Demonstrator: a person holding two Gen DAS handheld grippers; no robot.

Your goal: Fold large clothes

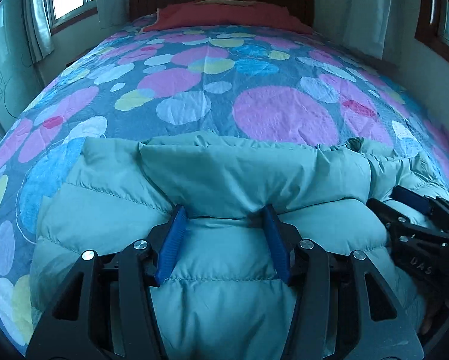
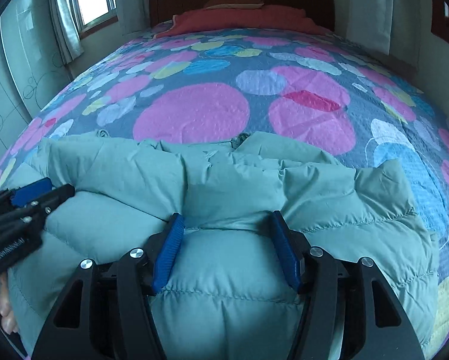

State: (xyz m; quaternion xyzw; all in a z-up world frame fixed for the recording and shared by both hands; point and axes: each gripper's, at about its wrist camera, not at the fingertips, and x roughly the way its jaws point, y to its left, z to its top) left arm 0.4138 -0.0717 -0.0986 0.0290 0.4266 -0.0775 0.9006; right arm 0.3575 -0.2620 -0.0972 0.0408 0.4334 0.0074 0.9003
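At the near end of the bed point(image 1: 212, 96), a puffy, quilted teal jacket point(image 1: 212, 180) is lying in soft stitched ridges on a crinkled bedspread of pink, blue and yellow ovals. The left tongs point(image 1: 224, 219) are standing apart, their ribbed blue pads point(image 1: 172, 244) pressing into a rolled fold of smooth fabric. The right tongs point(image 2: 227, 225) are likewise standing apart, straddling a padded bulge just beside them.

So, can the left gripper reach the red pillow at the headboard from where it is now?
Probably not: the left gripper is open over the green puffer jacket at the near end, and the whole bedspread separates it from the red pillow.
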